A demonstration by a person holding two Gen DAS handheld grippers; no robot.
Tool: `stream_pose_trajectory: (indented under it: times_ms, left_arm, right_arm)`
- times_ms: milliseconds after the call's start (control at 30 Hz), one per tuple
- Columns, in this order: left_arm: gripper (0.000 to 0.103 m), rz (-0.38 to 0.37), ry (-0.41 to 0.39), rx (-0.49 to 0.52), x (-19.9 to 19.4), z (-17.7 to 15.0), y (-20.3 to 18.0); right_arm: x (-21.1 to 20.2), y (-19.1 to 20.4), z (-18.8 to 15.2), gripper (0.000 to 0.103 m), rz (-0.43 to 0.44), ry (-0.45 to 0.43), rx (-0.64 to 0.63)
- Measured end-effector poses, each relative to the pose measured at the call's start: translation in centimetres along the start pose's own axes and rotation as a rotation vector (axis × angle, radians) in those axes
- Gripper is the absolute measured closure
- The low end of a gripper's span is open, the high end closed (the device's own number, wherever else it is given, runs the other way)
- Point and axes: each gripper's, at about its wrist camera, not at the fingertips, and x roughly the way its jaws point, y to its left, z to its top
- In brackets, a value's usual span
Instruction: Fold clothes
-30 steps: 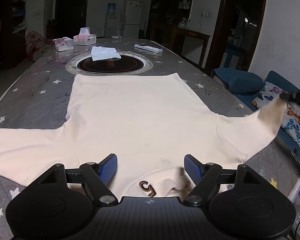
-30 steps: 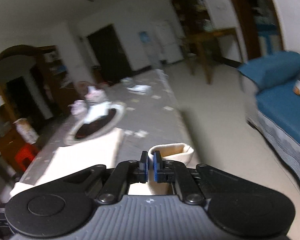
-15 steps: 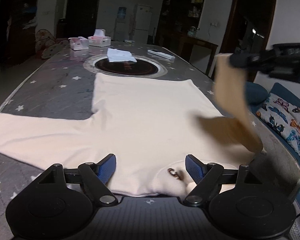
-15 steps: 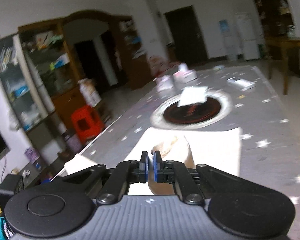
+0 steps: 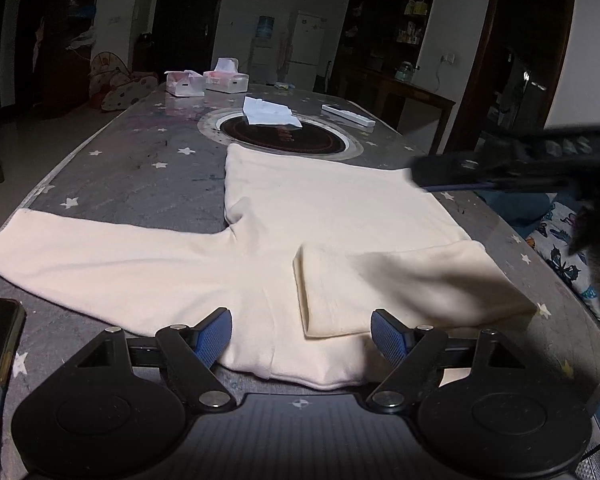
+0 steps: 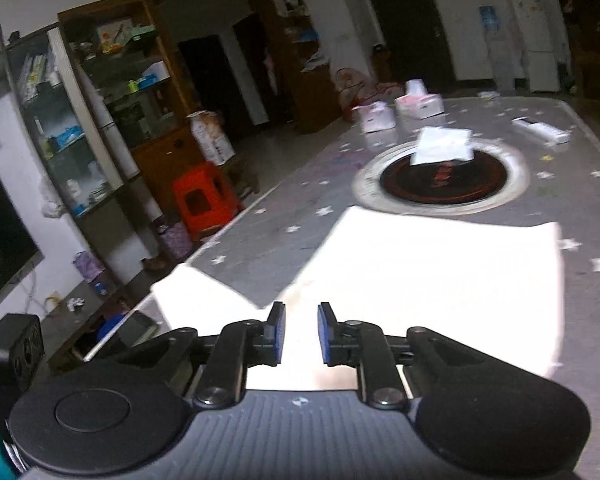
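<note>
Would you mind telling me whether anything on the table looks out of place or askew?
Nothing is spilled or damaged. The cream sweater is lopsided: one sleeve lies folded across the body, the other sleeve still stretches out flat. A loose white tissue rests on the round cooktop.

Two white tissue boxes (image 5: 205, 81) sit toward the far edge of the grey star-patterned tabletop (image 5: 140, 168); a red plastic stool (image 6: 204, 200) stands on the floor.

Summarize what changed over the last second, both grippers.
The right gripper carried the right sleeve up and across onto the sweater, then opened and let it go; the sleeve now lies folded over the chest. The left gripper stayed open near the collar; the left sleeve is still spread on the table.
</note>
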Motion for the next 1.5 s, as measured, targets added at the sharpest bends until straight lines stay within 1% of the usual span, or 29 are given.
stream_pose_trajectory:
  times_ms: [67,133,200,267,333,400,467,533,633,767,967,1167,1300,1333,1367,1400,1500]
  left_arm:
    - [0.025,-0.005,-0.006,0.003,0.1,0.3,-0.1]
    - [0.027,-0.012,-0.009,0.011,0.3,0.6,-0.4]
    - [0.033,-0.023,-0.012,0.022,0.4,0.9,-0.8]
    - [0.041,-0.042,-0.014,0.037,0.8,1.3,-1.3]
    - [0.047,-0.058,-0.013,0.054,1.4,1.7,-1.9]
    - [0.05,-0.068,-0.009,0.077,2.2,2.0,-2.6]
    - [0.055,-0.078,0.005,0.086,3.0,2.1,-3.1]
    - [0.057,-0.086,0.018,0.089,3.8,2.3,-3.4]
    - [0.057,-0.079,0.036,0.095,4.8,2.3,-3.5]
    - [0.061,-0.076,0.04,0.093,5.2,2.3,-3.3]
    - [0.061,-0.057,0.022,0.07,4.5,2.4,-2.4]
    - [0.059,-0.038,0.021,0.099,4.3,2.5,-2.3]
    - [0.058,0.007,-0.003,0.073,3.7,3.0,-0.9]
    - [0.056,0.029,-0.012,0.057,3.5,3.2,-0.2]
    - [0.054,0.056,-0.02,0.041,3.3,3.4,0.5]
    - [0.053,0.09,-0.025,0.024,3.1,3.6,1.3]
    - [0.053,0.203,-0.035,-0.012,2.8,4.1,3.7]
  right_arm:
    - [-1.1,-1.1,-0.3,0.082,-0.036,-0.001,-0.004]
    - [-2.4,-2.4,-1.1,0.082,-0.105,0.012,-0.021]
    - [-3.2,-3.5,-2.0,0.082,-0.154,0.03,-0.027]
    - [-4.0,-4.9,-3.3,0.082,-0.199,0.058,-0.011]
    - [-4.2,-5.8,-4.2,0.082,-0.222,0.074,0.002]
    - [-4.3,-6.3,-4.9,0.082,-0.24,0.08,-0.003]
    - [-4.1,-6.3,-5.0,0.082,-0.241,0.069,-0.012]
    - [-3.7,-6.4,-4.9,0.082,-0.232,0.056,-0.016]
    - [-2.7,-6.5,-4.7,0.082,-0.217,0.046,-0.021]
    - [-0.8,-7.4,-5.3,0.083,-0.229,0.08,-0.015]
    - [-1.1,-6.8,-5.4,0.082,-0.231,0.07,-0.036]
    - [-0.9,-6.2,-5.6,0.082,-0.229,0.08,-0.055]
    - [-1.2,-5.7,-5.3,0.08,-0.22,0.071,-0.072]
    - [-1.2,-5.6,-5.2,0.079,-0.218,0.069,-0.075]
    - [-1.2,-5.4,-5.2,0.076,-0.216,0.068,-0.079]
    - [-1.2,-5.3,-5.1,0.075,-0.213,0.066,-0.082]
    - [-0.8,-5.2,-5.2,0.075,-0.205,0.072,-0.083]
